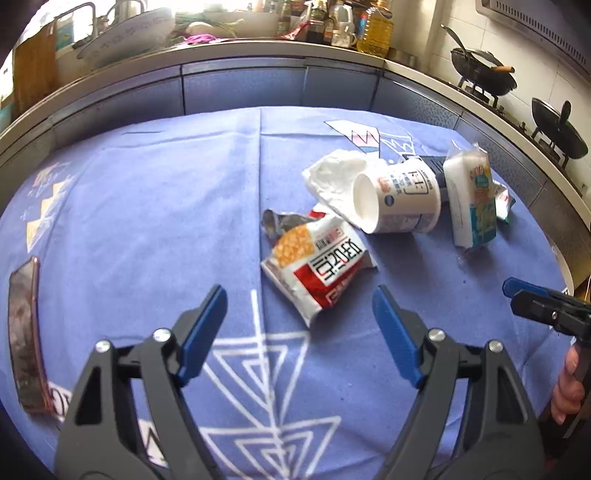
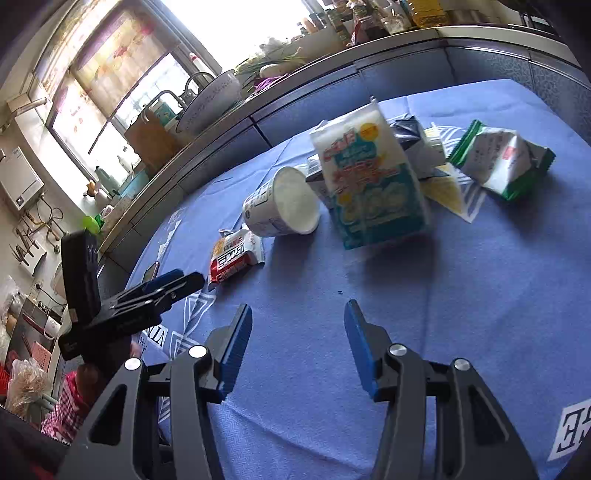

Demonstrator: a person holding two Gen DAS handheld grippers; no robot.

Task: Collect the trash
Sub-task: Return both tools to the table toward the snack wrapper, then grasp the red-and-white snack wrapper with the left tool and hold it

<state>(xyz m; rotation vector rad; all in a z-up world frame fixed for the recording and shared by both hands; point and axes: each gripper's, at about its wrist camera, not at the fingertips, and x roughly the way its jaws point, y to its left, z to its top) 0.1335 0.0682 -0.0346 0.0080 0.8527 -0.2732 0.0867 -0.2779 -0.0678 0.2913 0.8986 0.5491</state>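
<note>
Trash lies on the blue tablecloth (image 1: pixel 147 206). There is a red and white snack bag (image 1: pixel 317 262) (image 2: pixel 234 254), a white cup (image 1: pixel 395 199) (image 2: pixel 284 206) on its side, crumpled white paper (image 1: pixel 332 173), a teal and white packet (image 1: pixel 472 199) (image 2: pixel 369 184), a dark carton (image 2: pixel 410 133) and a green-edged wrapper (image 2: pixel 502 162). My left gripper (image 1: pixel 300 290) (image 2: pixel 177 282) is open just short of the snack bag, its jaws empty. My right gripper (image 2: pixel 298 306) (image 1: pixel 517 291) is open over bare cloth, short of the teal packet, holding nothing.
A phone (image 1: pixel 26 332) lies on the cloth at the left. Behind the table runs a kitchen counter with a basin (image 1: pixel 125 33), bottles (image 1: pixel 375 29) and two dark woks (image 1: pixel 484 74) on a stove. A hand (image 1: pixel 565 384) holds the right gripper's handle.
</note>
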